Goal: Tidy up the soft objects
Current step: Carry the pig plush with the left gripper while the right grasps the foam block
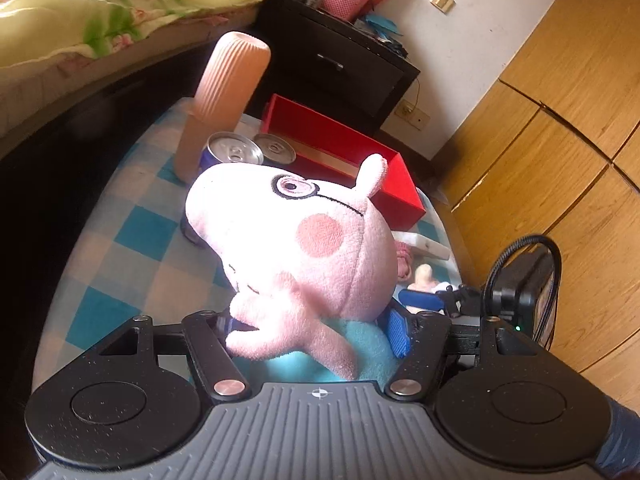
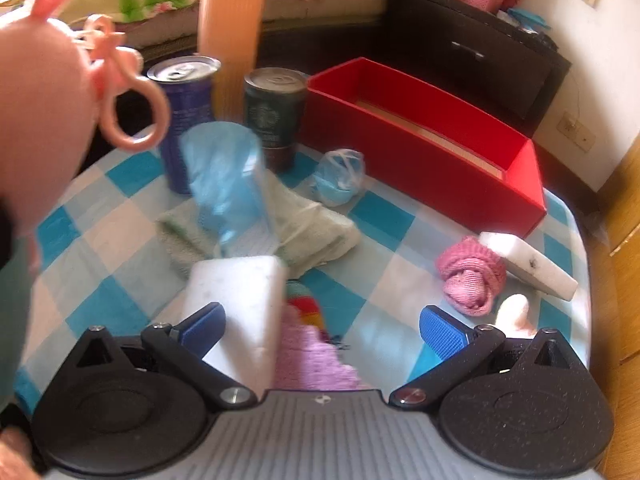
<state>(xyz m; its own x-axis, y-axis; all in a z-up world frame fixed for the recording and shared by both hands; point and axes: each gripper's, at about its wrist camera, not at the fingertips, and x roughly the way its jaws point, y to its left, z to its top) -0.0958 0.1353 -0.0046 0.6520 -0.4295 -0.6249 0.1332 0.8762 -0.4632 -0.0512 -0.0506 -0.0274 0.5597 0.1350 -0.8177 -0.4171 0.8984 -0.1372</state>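
Left fingers point(image 1: 396, 330) clamp a fuzzy, rounded pink pig plush point(image 1: 304, 240).

The desk point(image 2: 132, 240) is covered by a cloth of blue and white checks. Seen from the right tool point(image 2: 320, 332), a white foam block point(image 2: 240, 300) lies just ahead of its left finger, with a lilac fuzzy cloth point(image 2: 308, 360) between the fingers. Beyond the block lie a pale green towel point(image 2: 316, 228) and a crumpled blue plastic bag point(image 2: 224, 184). Further ahead stand a blue can point(image 2: 184, 120), a dark can point(image 2: 272, 116) and a tall peach ribbed bottle point(image 2: 232, 40). Ahead to the right sits an open red box point(image 2: 432, 156), with a small knotted bag point(image 2: 340, 176) before it. Nearer on the right lie a pink knitted bundle point(image 2: 468, 276) and a second white block point(image 2: 528, 264).
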